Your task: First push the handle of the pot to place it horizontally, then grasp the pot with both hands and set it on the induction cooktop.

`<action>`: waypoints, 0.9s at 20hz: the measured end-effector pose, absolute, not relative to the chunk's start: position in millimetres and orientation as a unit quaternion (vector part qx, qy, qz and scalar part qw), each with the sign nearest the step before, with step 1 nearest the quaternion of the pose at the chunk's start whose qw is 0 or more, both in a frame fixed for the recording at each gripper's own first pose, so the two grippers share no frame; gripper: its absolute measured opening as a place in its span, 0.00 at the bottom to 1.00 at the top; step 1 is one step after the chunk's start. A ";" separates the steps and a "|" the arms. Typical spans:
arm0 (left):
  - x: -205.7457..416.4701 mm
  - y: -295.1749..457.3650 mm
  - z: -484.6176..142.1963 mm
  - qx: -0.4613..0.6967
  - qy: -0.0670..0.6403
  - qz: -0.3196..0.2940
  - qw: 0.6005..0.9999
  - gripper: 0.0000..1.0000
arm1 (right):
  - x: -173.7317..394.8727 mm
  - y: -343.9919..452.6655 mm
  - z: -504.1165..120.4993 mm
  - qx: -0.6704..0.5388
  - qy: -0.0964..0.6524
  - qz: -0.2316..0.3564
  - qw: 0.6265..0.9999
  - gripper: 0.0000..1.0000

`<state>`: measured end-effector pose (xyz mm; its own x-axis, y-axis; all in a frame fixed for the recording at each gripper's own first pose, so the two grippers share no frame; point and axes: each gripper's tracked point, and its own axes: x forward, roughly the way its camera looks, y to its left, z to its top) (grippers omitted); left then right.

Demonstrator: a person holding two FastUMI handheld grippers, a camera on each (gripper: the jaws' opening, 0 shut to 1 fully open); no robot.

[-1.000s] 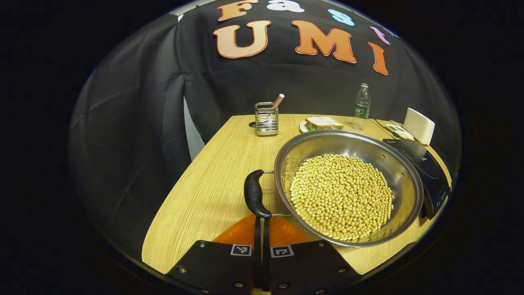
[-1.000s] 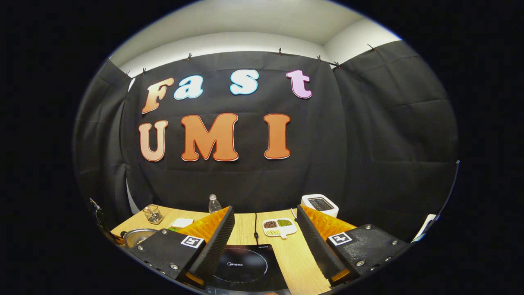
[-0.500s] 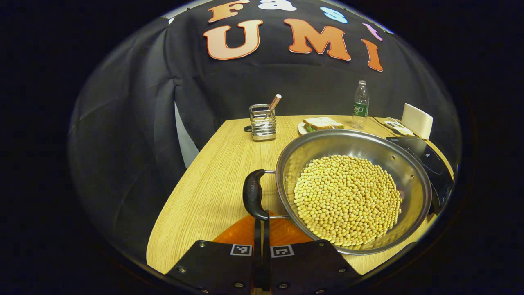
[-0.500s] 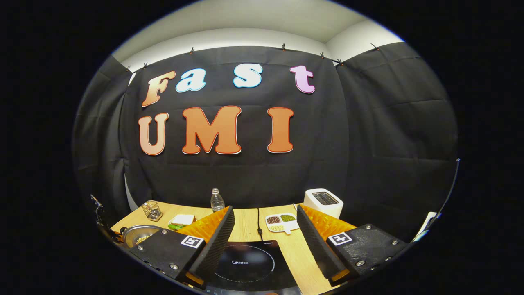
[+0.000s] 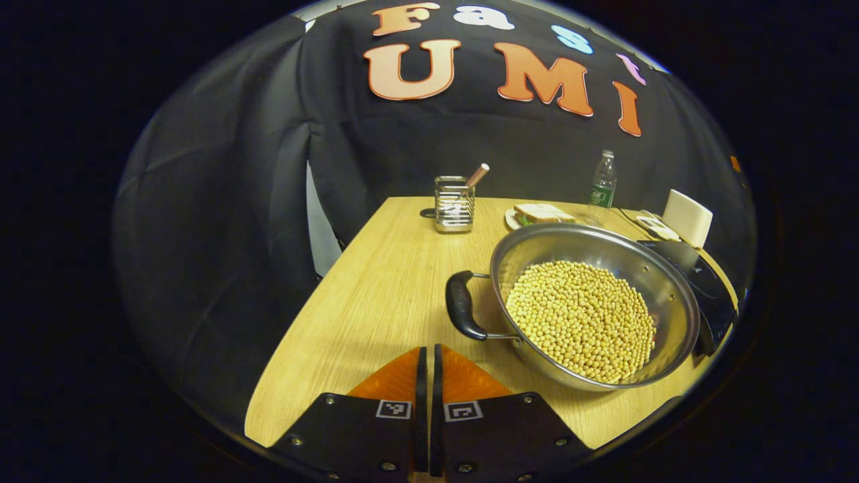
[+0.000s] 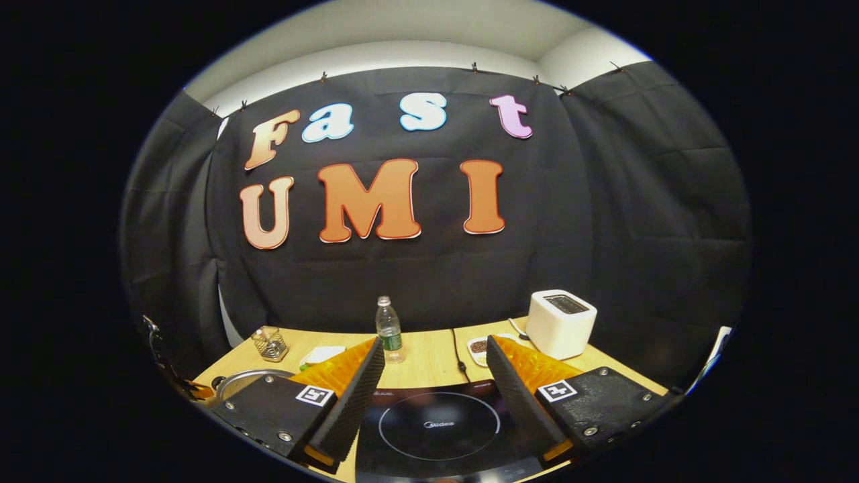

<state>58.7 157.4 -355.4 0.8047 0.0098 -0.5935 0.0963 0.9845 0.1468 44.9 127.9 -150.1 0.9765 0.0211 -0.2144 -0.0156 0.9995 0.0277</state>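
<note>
1. Readable writing is scarce: the induction cooktop (image 6: 439, 429) carries a small white logo inside its printed ring, too small to make out in the right gripper view. The bottle (image 5: 602, 188) has a green label that I cannot read. Square black-and-white marker tags sit on both grippers' bodies.
2. In the left gripper view, the left gripper (image 5: 427, 362) has its fingers pressed together, nothing between them, low over the wooden table (image 5: 376, 288).
3. The pot's black handle (image 5: 460, 306) lies just ahead of and to the right of those fingertips, apart from them, sticking out level from the rim.
4. The pot (image 5: 664, 295) is a wide, shiny steel pan holding a mound of yellow soybeans (image 5: 581, 320). It sits on the table, its far side against the cooktop's dark edge.
5. Behind it stand a wire utensil holder (image 5: 454, 203), a sandwich on a plate (image 5: 541, 215) and a white toaster (image 5: 687, 217).
6. In the right gripper view, the right gripper (image 6: 436, 362) has its fingers spread wide above the cooktop, holding nothing; the pot's rim (image 6: 251, 378) shows far left.
</note>
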 end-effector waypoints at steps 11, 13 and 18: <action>86.8 121.2 -287.5 0.063 0.249 -0.078 0.963 0.58 | 43.4 221.5 -238.1 0.038 0.204 0.057 0.976 0.95; 91.7 113.4 -293.7 0.060 0.259 -0.086 0.960 0.58 | 43.6 229.6 -251.7 0.036 0.216 0.055 0.974 0.95; 106.0 101.6 -316.9 0.055 0.288 -0.099 0.951 0.75 | 43.4 257.8 -284.3 0.039 0.248 0.061 0.966 0.95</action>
<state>106.0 101.6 -316.9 0.8149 -0.1564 -0.5580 0.2195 0.9745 0.0473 43.4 257.8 -284.3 0.8701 0.1370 -0.4735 -0.0982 0.9895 0.1059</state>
